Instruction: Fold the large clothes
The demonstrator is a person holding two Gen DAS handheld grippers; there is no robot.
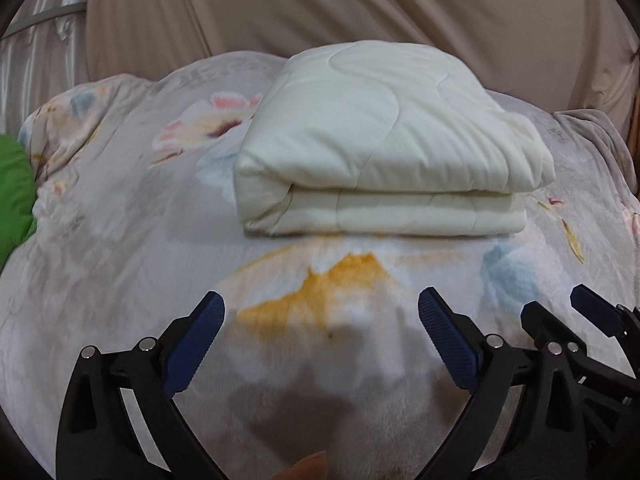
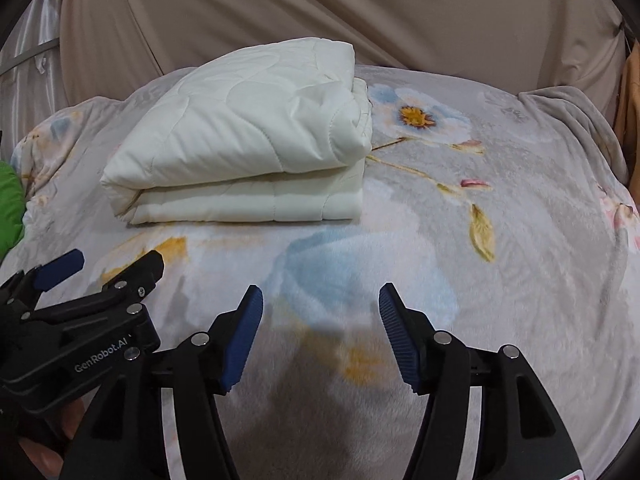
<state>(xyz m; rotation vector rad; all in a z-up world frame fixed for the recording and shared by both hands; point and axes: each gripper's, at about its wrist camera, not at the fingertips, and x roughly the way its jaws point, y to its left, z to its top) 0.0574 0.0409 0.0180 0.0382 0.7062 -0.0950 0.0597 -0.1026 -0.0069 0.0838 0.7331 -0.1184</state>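
A cream quilted blanket [image 1: 384, 148] lies folded in a thick stack on a floral fleece bed cover [image 1: 120, 220]. It also shows in the right wrist view [image 2: 248, 148], left of centre. My left gripper [image 1: 320, 312] is open and empty, held above the cover in front of the stack, apart from it. My right gripper [image 2: 320, 304] is open and empty, to the right of the left one and in front of the stack's right end. Each gripper shows at the edge of the other's view.
The floral cover [image 2: 480, 280] spans the whole bed. A green cloth [image 1: 14, 196] lies at the left edge. Beige curtains [image 1: 360, 4] hang behind the bed. A wooden or orange edge [image 2: 628, 92] shows at the far right.
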